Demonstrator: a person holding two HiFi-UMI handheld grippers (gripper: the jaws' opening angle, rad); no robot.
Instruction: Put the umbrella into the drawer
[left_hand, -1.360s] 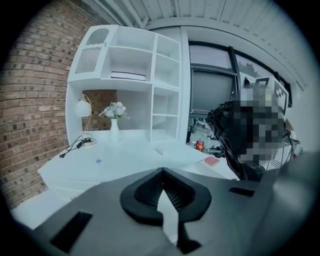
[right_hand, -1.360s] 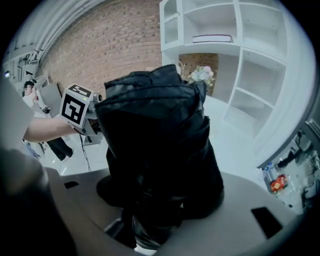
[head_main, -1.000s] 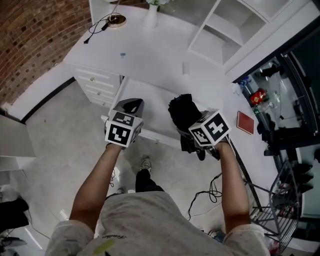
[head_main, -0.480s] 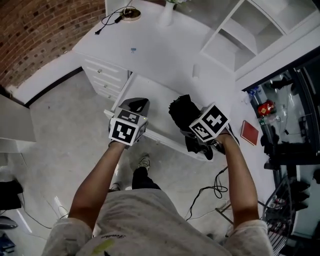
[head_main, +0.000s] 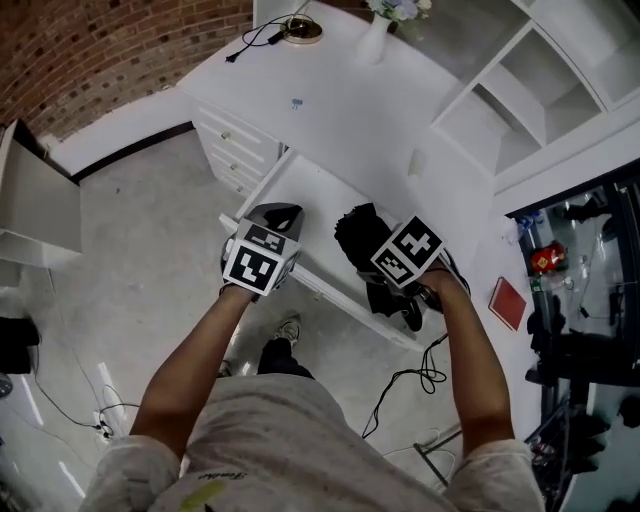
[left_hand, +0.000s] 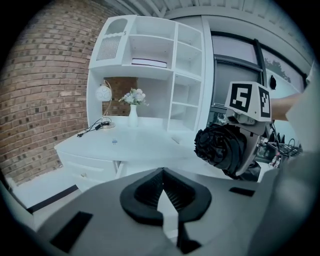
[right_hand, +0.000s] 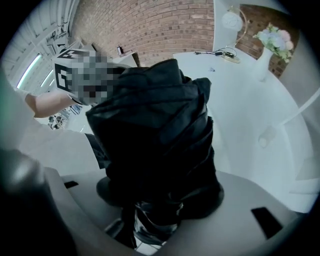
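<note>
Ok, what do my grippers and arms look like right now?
The left gripper and right gripper have grey bodies, black pads and a white cube with black square markers. Arms are bare below short pale sleeves.

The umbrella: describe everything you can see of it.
The umbrella is black, folded into a short, thick bundle of creased, slightly glossy fabric. The right hand-held gripper is shut on one end, so the bundle sticks out past the jaws. In the head view it hangs over the front of the open white drawer; whether it touches the drawer cannot be told.
</note>
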